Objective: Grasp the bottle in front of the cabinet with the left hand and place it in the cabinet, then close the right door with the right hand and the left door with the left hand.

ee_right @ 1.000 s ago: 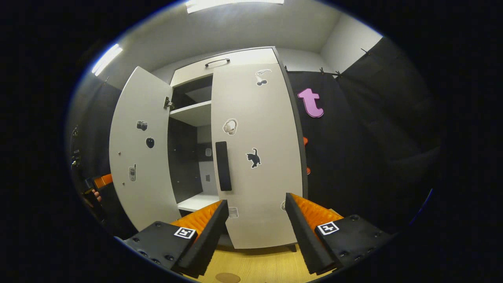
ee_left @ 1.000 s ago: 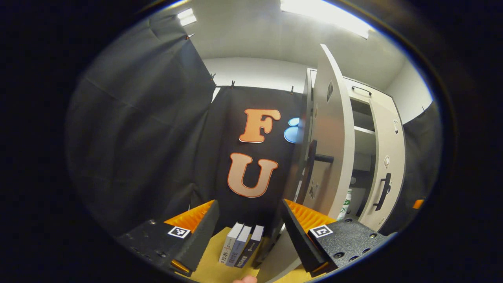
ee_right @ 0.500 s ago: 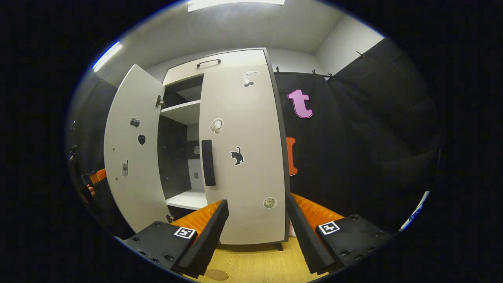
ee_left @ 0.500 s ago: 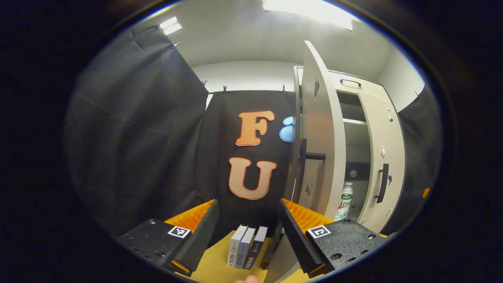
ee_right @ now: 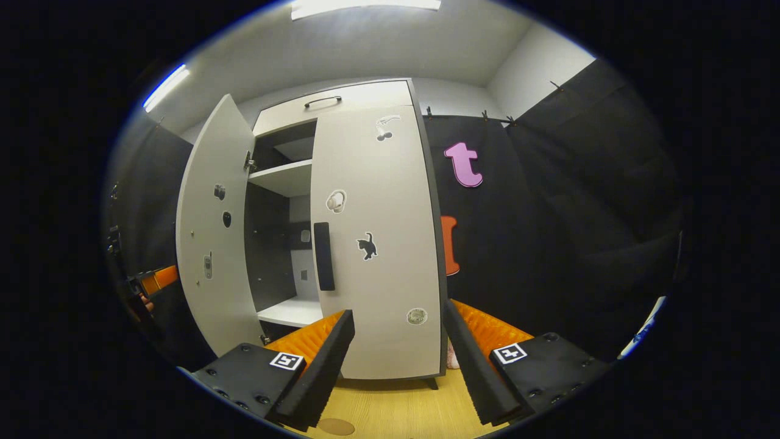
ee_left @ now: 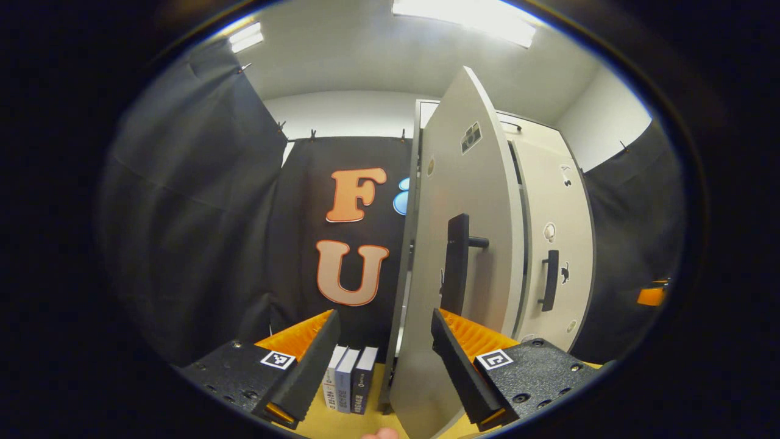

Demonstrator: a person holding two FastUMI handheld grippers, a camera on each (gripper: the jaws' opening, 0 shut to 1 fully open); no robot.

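Black cloth walls surround a tall pale-grey cabinet (ee_right: 365, 97) on the wooden floor (ee_right: 396, 411). Its left door (ee_left: 457, 244) has swung further shut than a second ago, now hiding the bottle; the right door (ee_right: 378, 244) sits closed. Both tools, left (ee_left: 384, 341) and right (ee_right: 396, 341), gape apart, gripping nothing.

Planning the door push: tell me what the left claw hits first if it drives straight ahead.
Probably the left door, whose lower edge sits between the open left claw's fingers. Depth is unclear; the books stand just beside it.
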